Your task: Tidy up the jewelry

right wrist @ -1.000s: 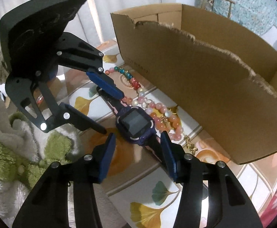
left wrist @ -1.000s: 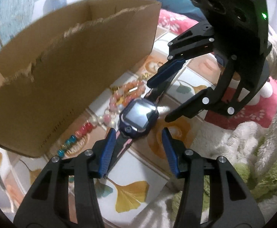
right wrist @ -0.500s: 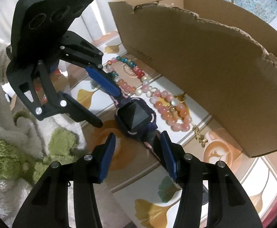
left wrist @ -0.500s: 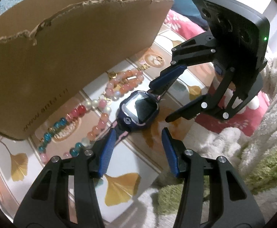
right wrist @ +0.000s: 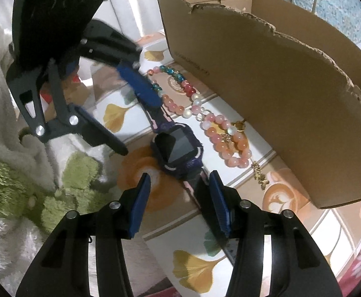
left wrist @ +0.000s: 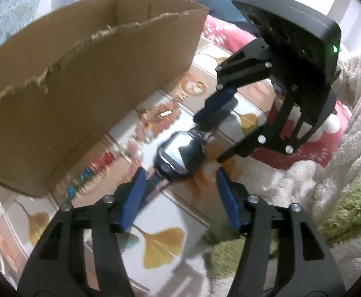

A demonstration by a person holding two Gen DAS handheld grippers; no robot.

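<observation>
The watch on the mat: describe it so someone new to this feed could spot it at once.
Find the big torn cardboard box standing on the ginkgo-leaf mat. Strings of pink, red and teal beads lie along its near wall. Just beside them, on the side away from the box, lies the watch: the only thing with a dark square screen, a navy case and a strap, not round beads.

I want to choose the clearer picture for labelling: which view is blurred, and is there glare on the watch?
Left wrist view: motion-blurred; the string of coloured beads smears and the dark blue square smartwatch carries white glare on its screen. Right wrist view: sharp; the beads look distinct and the watch screen is dark with only a faint sheen.
</observation>
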